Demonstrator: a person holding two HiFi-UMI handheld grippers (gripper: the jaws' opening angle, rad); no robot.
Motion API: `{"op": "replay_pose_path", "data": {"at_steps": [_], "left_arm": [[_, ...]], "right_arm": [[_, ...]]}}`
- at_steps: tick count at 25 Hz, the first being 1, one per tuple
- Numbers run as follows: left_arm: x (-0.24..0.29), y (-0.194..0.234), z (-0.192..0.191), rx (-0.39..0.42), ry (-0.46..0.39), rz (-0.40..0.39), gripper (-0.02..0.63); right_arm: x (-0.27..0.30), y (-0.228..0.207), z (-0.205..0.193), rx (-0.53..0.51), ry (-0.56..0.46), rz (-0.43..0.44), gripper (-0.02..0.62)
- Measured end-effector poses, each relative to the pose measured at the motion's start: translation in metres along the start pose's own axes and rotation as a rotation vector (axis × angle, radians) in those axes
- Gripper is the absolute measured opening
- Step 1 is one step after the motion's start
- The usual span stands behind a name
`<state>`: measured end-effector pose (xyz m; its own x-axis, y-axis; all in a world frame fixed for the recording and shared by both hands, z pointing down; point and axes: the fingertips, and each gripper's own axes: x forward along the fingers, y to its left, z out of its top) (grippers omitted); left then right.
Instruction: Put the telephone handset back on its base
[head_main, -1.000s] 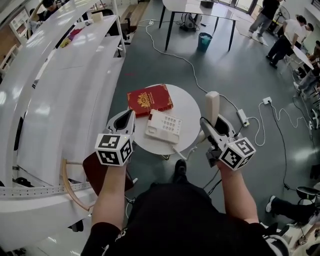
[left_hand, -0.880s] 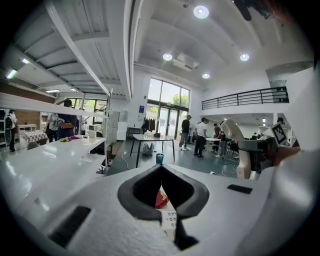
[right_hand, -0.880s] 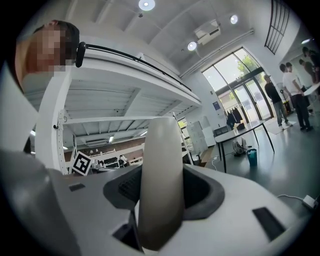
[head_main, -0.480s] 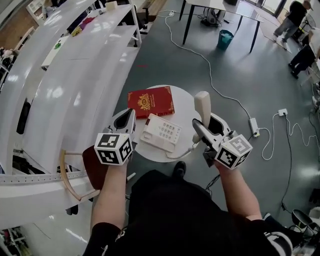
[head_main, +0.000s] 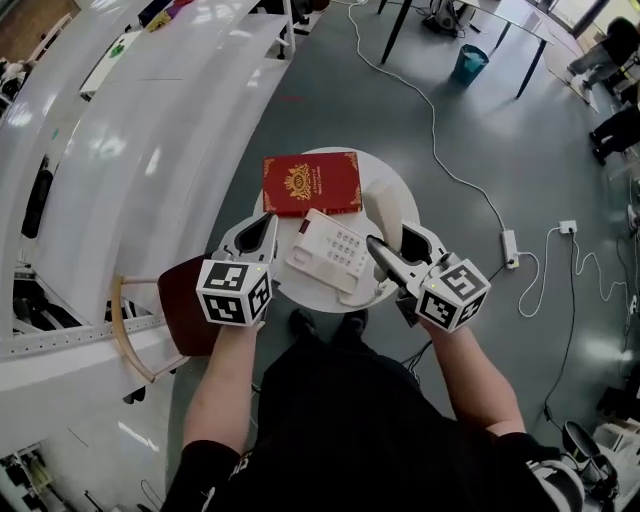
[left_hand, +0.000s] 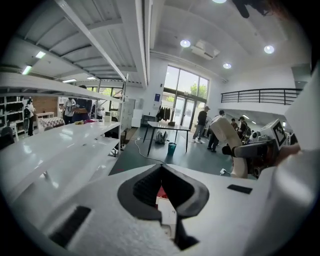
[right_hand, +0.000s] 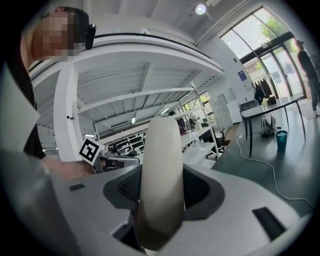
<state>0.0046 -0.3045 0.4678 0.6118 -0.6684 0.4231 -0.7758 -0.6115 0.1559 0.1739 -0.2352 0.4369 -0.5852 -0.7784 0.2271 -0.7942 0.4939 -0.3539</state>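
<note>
The right tool (head_main: 390, 245) is gripping the cream telephone handset (head_main: 382, 208) by its lower part, with the jaws pressing on both of its sides. The handset is standing nearly upright above the right edge of the round white counter (head_main: 310, 298). It is hanging just beside the right side of the telephone base (head_main: 327, 249) and is not resting on it. In the right gripper view, the handset (right_hand: 160, 185) is filling the gap between the dark pads of the right tool (right_hand: 161, 200) and rising straight up out of it.

The base is sitting in the middle of the counter toward the near edge, with its keypad facing up. A red book (head_main: 311, 183) with a gold emblem is lying flat at the far edge, close behind the base.

The left tool (head_main: 266, 220) is hovering over the left edge of the counter, pointing toward the base and holding nothing. In the left gripper view, its tips (left_hand: 161, 167) are meeting, with the pads drawn narrow. A strip of the red book (left_hand: 161, 192) and the white base (left_hand: 167, 212) is showing through the slit below them. The same view is catching the handset (left_hand: 227, 137) at the right.

A brown chair (head_main: 180, 310) is standing just left of the counter, and a white cable is trailing across the grey floor to a power strip (head_main: 510, 245) on the right.
</note>
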Motion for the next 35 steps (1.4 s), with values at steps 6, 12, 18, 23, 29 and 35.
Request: {"op": "replay_pose_path", "data": {"at_steps": [6, 12, 18, 23, 29, 35], "left_arm": [[0.004, 0.011, -0.031, -0.051, 0.033, -0.005, 0.011], [0.006, 0.011, -0.052, -0.082, 0.051, -0.018, 0.010], [0.003, 0.008, -0.067, -0.106, 0.070, -0.025, 0.010], [0.003, 0.014, -0.075, -0.117, 0.078, -0.020, 0.010], [-0.001, 0.027, -0.088, -0.142, 0.093, 0.002, 0.011], [-0.009, 0.038, -0.097, -0.172, 0.101, 0.034, 0.011]], "right_arm": [[0.017, 0.006, -0.036, 0.008, 0.092, 0.010, 0.212], [0.030, 0.006, -0.064, -0.020, 0.173, 0.020, 0.212], [0.048, 0.011, -0.095, -0.075, 0.272, 0.057, 0.212], [0.069, 0.016, -0.119, -0.107, 0.339, 0.105, 0.212], [0.092, 0.022, -0.154, -0.161, 0.435, 0.161, 0.212], [0.103, 0.032, -0.197, -0.226, 0.550, 0.231, 0.212]]}}
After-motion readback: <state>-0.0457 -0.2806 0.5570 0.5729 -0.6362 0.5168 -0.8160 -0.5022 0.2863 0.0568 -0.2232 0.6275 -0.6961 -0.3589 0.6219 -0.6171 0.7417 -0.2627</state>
